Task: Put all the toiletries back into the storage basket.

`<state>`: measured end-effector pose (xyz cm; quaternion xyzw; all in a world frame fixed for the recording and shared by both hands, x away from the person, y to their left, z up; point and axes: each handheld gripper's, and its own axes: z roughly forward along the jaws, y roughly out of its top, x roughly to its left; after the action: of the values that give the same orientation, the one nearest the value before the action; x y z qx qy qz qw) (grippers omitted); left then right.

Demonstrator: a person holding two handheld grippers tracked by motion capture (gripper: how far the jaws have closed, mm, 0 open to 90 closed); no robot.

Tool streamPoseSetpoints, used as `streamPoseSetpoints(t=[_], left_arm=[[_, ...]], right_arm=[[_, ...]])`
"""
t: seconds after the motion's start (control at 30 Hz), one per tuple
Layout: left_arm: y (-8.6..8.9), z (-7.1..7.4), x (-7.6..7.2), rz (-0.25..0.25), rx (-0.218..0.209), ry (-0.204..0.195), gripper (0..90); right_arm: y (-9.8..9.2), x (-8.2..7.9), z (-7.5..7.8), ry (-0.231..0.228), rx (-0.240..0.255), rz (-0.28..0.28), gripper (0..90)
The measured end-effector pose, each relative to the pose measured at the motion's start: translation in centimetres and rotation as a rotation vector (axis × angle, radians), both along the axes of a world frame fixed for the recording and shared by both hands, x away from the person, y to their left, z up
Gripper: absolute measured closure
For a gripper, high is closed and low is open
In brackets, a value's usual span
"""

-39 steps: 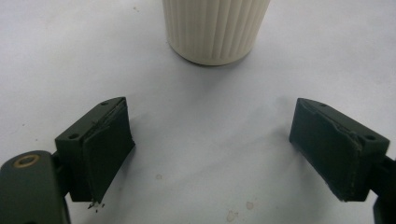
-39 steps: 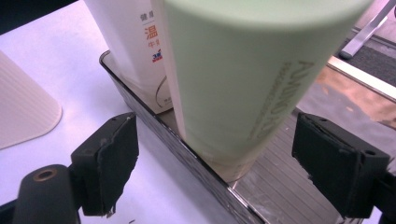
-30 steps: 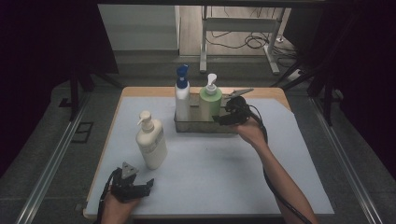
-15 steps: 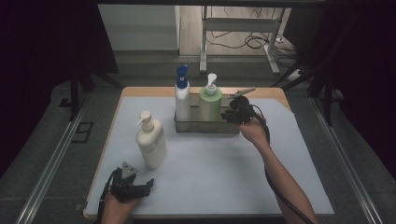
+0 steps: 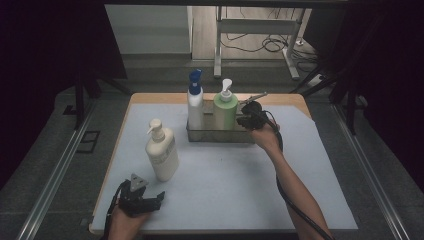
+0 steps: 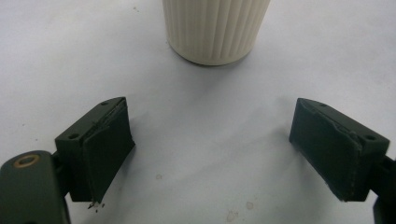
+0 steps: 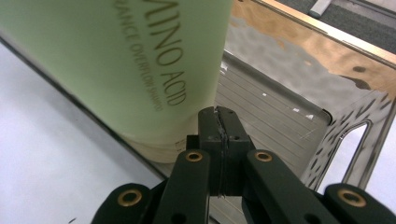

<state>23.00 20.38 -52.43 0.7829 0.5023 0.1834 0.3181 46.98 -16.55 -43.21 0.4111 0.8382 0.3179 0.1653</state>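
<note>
The action is at the far side of the table. The right gripper [image 5: 247, 119] sits at the right end of the metal caddy [image 5: 220, 135], just beside the green pump bottle [image 5: 225, 113] that stands in it next to a white bottle with a blue cap [image 5: 195, 102].

In the right gripper view its jaws have just closed all the way, pads flat together. Nothing visibly sits between them, and whether they nip the caddy's thin wall is hard to tell from this angle.

If the plan is to lift that green bottle out, pinched-shut jaws won't do it. The person would probably want to spread them wide again, come in level around the bottle's body below the pump, and squeeze there. Lifting straight up should keep the base off the caddy's rim.

The left gripper [image 5: 145, 199] rests at the near left edge of the pale mat [image 5: 225, 190], jaws wide and empty. It points at the cream ribbed pump bottle [image 5: 161, 153] standing nearby, so it's free to steady the caddy if it slides.
</note>
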Motion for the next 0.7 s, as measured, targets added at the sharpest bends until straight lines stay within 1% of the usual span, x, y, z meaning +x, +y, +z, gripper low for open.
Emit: streamPoseSetpoints(t=[0.33,0.47,0.63,0.7], left_arm=[[0.0,0.0,0.0,0.000,0.000,0.000,12.5],[0.0,0.0,0.0,0.000,0.000,0.000,12.5],[0.0,0.0,0.0,0.000,0.000,0.000,12.5],[0.0,0.0,0.0,0.000,-0.001,0.000,12.5]], right_arm=[[0.2,1.2,-0.7,0.013,0.005,-0.013,89.5],[0.0,1.6,-1.1,0.038,0.038,-0.021,89.4],[0.2,1.9,-1.6,0.047,0.027,-0.018,89.4],[0.2,1.9,-1.8,0.052,0.031,-0.022,89.5]])
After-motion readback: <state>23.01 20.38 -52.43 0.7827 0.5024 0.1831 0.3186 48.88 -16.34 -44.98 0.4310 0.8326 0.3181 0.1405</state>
